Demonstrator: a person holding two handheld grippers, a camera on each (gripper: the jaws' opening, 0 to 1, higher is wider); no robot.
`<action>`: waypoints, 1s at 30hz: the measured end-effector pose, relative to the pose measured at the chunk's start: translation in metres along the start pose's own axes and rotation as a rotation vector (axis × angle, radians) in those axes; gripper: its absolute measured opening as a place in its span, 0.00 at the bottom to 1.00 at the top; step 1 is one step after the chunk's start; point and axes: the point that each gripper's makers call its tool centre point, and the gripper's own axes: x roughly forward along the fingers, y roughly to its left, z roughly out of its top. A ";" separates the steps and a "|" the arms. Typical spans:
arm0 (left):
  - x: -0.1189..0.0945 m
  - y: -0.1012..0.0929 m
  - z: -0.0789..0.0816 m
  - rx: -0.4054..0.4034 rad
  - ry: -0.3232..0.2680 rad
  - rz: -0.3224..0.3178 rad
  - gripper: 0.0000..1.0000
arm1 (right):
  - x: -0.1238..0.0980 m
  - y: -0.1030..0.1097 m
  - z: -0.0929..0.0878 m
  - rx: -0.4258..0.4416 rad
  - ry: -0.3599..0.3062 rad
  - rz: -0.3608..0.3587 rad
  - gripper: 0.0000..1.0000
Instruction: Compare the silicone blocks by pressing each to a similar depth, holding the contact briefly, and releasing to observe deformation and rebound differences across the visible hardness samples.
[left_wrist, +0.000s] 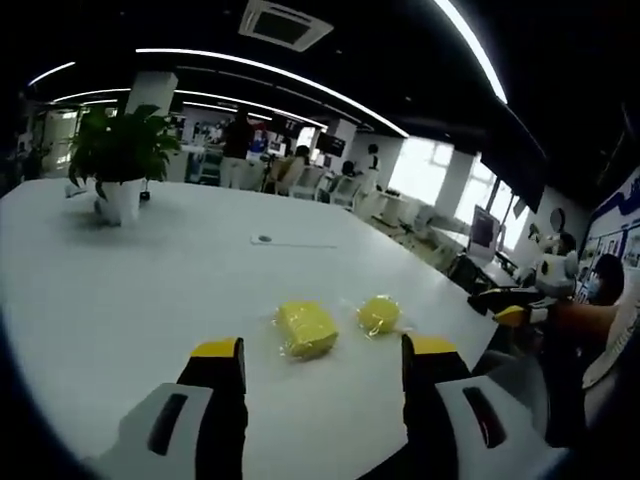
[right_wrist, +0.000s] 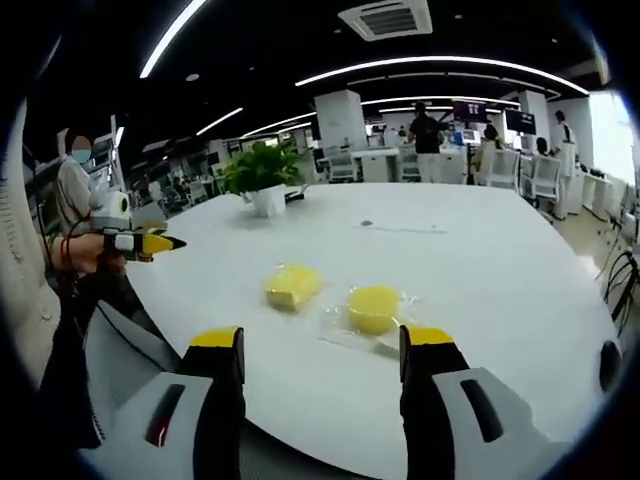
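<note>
two blocks: square block (left_wrist: 306, 329) and round block (left_wrist: 379, 314) lie side by side on the bench (left_wrist: 150, 280), a potted plant (left_wrist: 120, 160) far behind them.

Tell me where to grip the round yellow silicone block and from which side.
Grip the round yellow silicone block across its curved sides, coming from above. It lies flat on the white table in clear wrap, apart from the square yellow silicone block, so both flanks look free for the open right gripper.

No legible text, labels or numbers; distant wall graphics and screens too blurred to read.
</note>
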 end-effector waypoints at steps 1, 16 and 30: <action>0.001 -0.002 0.001 0.004 0.004 -0.005 0.63 | 0.000 0.000 0.000 0.002 -0.001 0.001 0.58; 0.035 -0.028 0.019 -0.019 0.029 -0.088 0.62 | 0.000 -0.009 -0.012 0.013 -0.001 0.015 0.57; 0.086 -0.051 0.021 -0.020 0.089 -0.140 0.64 | 0.002 -0.025 -0.010 0.033 -0.015 0.016 0.56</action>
